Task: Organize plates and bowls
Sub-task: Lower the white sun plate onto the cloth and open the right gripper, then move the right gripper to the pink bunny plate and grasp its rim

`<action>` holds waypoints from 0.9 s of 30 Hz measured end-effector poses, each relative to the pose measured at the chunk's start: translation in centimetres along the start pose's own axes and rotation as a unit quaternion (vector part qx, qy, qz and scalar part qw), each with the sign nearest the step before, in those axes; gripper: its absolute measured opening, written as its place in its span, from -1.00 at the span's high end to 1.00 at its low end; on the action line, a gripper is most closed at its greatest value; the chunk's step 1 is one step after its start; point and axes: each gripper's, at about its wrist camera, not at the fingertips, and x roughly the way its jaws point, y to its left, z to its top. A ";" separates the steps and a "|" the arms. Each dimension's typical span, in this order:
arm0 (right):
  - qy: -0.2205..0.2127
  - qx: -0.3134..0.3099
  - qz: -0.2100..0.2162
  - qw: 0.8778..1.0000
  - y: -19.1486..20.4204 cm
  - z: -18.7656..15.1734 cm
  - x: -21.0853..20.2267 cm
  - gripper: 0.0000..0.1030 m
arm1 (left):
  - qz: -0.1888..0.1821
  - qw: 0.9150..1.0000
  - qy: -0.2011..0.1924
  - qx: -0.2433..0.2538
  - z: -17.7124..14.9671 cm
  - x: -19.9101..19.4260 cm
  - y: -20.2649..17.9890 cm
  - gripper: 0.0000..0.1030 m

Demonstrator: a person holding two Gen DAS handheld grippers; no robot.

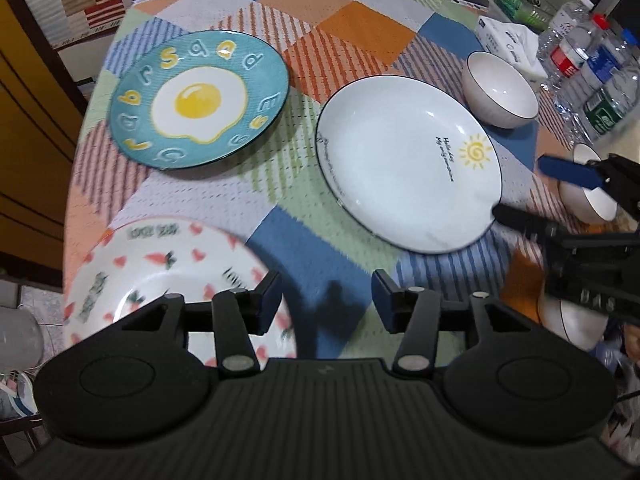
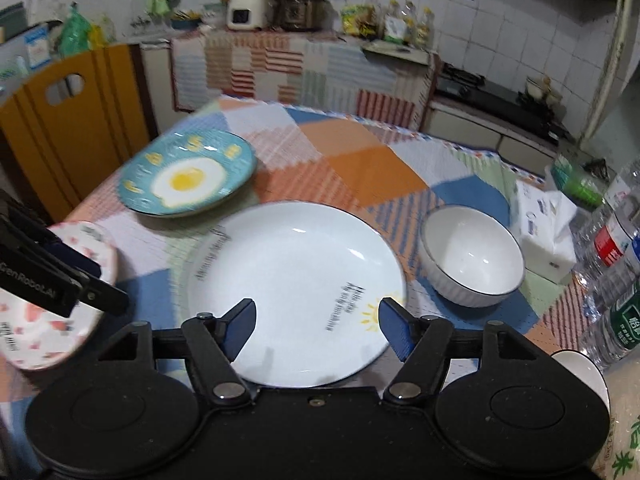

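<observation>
My left claw (image 1: 326,300) hangs spread by the carrot plate (image 1: 160,276) at 7 o'clock; my right claw (image 2: 316,326) gapes over the empty sun plate (image 2: 296,280). Egg plate (image 1: 200,98) at 11, empty white bowl (image 2: 472,256) at 2 on the tabletop (image 1: 320,40).

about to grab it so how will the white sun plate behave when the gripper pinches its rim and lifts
The white sun plate looks like glazed ceramic with bright highlights, so it is probably stiff but slippery between the pads. It is wide and shallow, so a pinch at one edge would likely let it tilt. It appears fragile; the ribbed bowl sits close by, so a swing could chip either. The right gripper is open over its near rim.
</observation>
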 end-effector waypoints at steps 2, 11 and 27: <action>0.012 -0.017 0.036 0.999 1.2 0.1 -0.8 -0.40 | 0.008 1.000 0.004 0.004 -0.7 -1.0 0.4 0.00; -0.003 -0.099 0.111 0.989 6.6 0.7 -4.2 -0.45 | 0.038 0.998 0.010 0.052 -3.8 -5.8 3.4 -0.18; -0.029 -0.131 0.178 0.975 11.8 0.1 -0.5 -0.76 | 0.065 0.997 0.000 0.030 -7.9 -6.6 11.9 -0.56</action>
